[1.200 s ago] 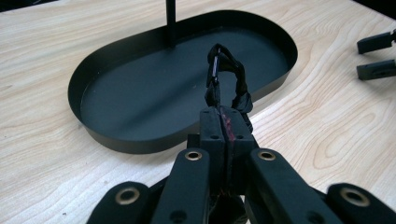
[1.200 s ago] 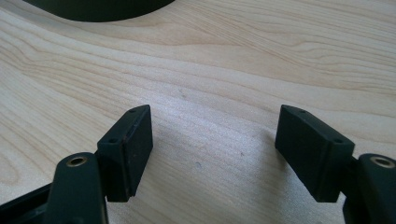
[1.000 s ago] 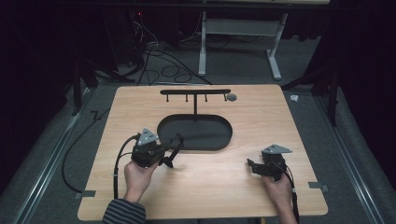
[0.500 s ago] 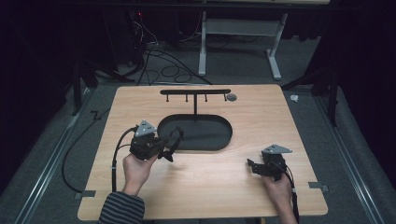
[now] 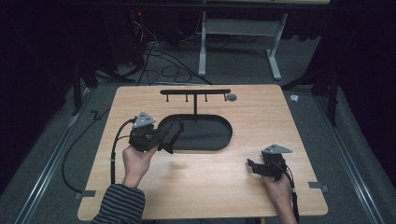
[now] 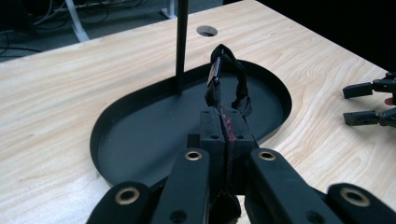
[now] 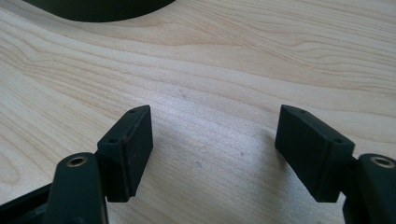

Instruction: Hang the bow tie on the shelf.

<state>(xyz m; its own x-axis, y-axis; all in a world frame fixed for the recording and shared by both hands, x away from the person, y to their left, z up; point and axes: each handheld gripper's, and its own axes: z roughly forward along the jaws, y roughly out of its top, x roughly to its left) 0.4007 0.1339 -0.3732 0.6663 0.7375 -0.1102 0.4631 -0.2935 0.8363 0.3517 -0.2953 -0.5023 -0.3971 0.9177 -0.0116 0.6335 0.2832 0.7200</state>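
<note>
My left gripper (image 5: 170, 135) hovers over the left end of a black oval tray (image 5: 219, 140), shut on a small black looped strap (image 6: 226, 74) with a tiny buckle. The loop sticks up past the closed jaws (image 6: 224, 133). A thin black post (image 6: 181, 42) rises from the tray and carries a crossbar with several hooks (image 5: 195, 92). My right gripper (image 5: 253, 167) rests near the table's front right, open, with bare wood between its jaws (image 7: 212, 149). It also appears at the right edge of the left gripper view (image 6: 369, 100).
The wooden table (image 5: 280, 126) has a round cable hole (image 5: 231, 97) just right of the crossbar. A cable (image 5: 114, 149) trails from the left gripper off the table's left side. Dark floor, cables and desk legs lie beyond the far edge.
My left gripper has moved forward and right with the strap, from the table's front left to the tray's left end. The right gripper has stayed put.
</note>
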